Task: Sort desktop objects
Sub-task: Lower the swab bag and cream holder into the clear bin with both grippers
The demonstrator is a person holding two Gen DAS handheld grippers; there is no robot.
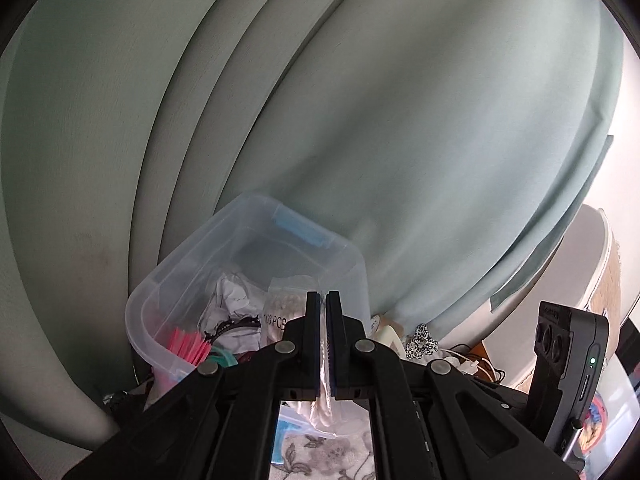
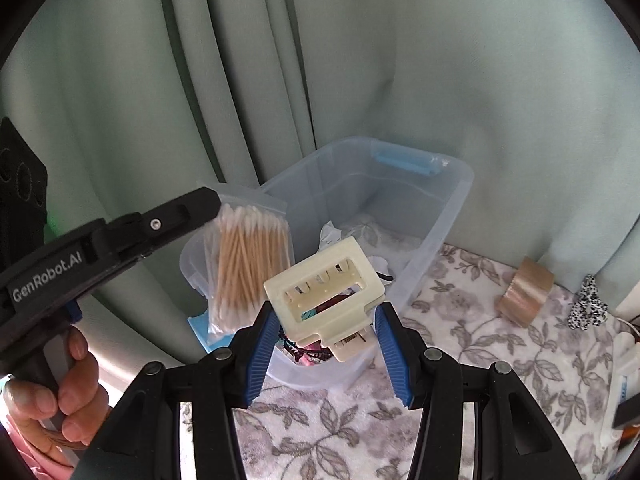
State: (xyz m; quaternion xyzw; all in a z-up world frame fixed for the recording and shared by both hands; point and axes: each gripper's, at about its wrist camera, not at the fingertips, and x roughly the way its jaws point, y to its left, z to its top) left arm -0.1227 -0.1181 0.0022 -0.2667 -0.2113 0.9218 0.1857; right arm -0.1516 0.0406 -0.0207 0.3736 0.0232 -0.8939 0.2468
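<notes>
My left gripper (image 1: 323, 299) is shut on a thin clear bag of cotton swabs (image 1: 280, 312). The right wrist view shows the left gripper (image 2: 214, 205) pinching the top corner of the swab bag (image 2: 248, 264), which hangs over the near left rim of a clear plastic bin (image 2: 440, 208). My right gripper (image 2: 326, 322) is shut on a cream plastic clip (image 2: 326, 288), its blue pads (image 2: 264, 344) against the clip's sides, above the bin's near end. The bin (image 1: 240, 256) holds crumpled paper, pink sticks and other small items.
A floral cloth (image 2: 460, 340) covers the table. A roll of brown tape (image 2: 526, 296) and a black-and-white scrunchie (image 2: 588, 308) lie right of the bin. Pale green curtains (image 2: 240, 80) hang close behind. A hand (image 2: 72, 384) grips the left gripper's handle.
</notes>
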